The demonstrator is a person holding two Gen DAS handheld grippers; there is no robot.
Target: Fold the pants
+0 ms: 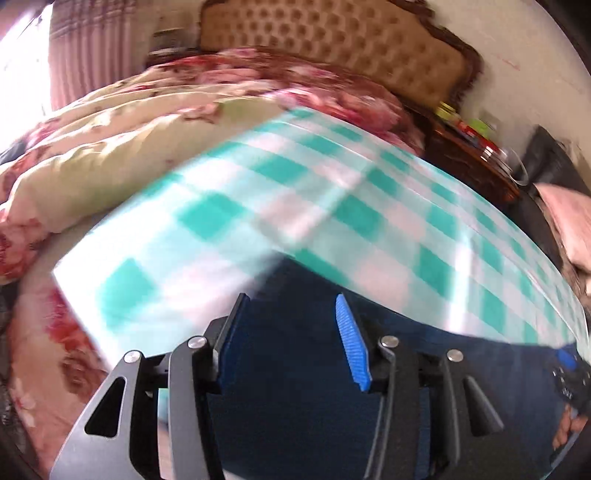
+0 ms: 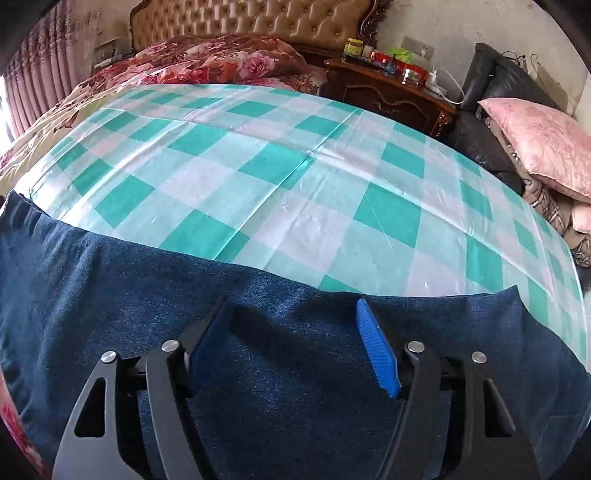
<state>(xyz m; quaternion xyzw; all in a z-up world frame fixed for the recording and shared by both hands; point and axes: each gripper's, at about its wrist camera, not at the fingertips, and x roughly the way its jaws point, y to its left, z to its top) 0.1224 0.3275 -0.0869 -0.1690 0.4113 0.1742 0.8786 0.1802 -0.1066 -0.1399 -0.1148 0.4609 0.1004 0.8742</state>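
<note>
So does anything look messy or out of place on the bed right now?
Nothing stands out. The dark blue pants lie flat on the checked sheet, and the floral quilt is bunched up by the headboard.

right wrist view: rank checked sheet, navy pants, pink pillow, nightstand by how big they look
1. checked sheet
2. navy pants, though nearness to the camera inflates them
3. pink pillow and nightstand look alike; not ranked
</note>
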